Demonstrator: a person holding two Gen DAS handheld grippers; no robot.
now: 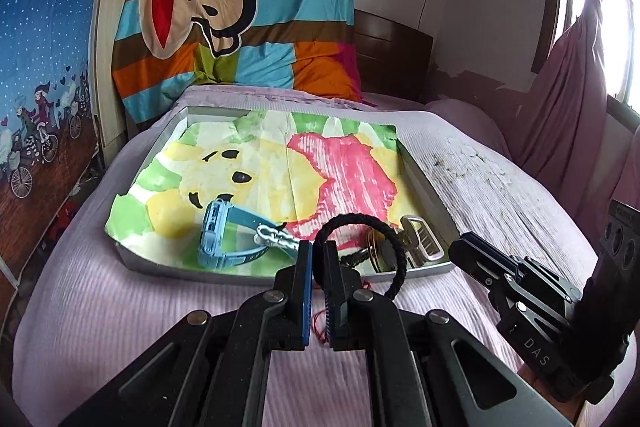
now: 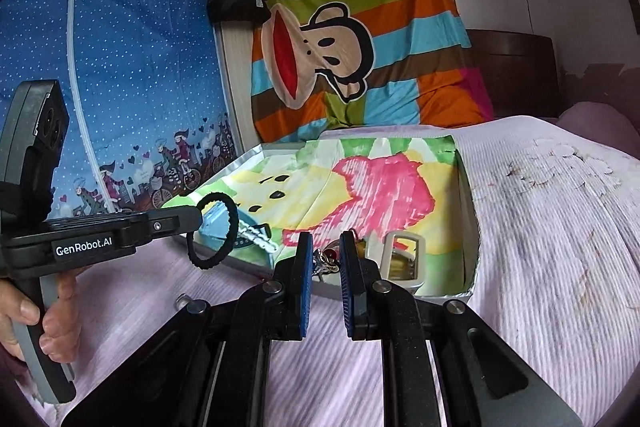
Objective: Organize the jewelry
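My left gripper (image 1: 319, 255) is shut on a black braided bracelet (image 1: 398, 247), held just above the near rim of a shallow grey box (image 1: 430, 187); a thin red thread hangs between the fingers. In the box, on a cartoon-print liner, lie a blue watch (image 1: 218, 235), a silver chain (image 1: 276, 237), a round gold piece (image 1: 376, 251) and a beige buckle (image 1: 420, 239). The right wrist view shows the left gripper (image 2: 200, 215) with the bracelet (image 2: 234, 227) at left. My right gripper (image 2: 326, 247) is open at the box's near edge, over small trinkets (image 2: 330, 261) beside the buckle (image 2: 404, 259).
The box sits on a pale purple ribbed bedspread (image 2: 540, 247). A striped monkey-print blanket (image 1: 240, 19) hangs behind it, and a blue dotted fabric wardrobe (image 2: 140, 87) stands at the left. A pink curtain (image 1: 572, 99) is at the right. A hand (image 2: 52, 311) grips the left handle.
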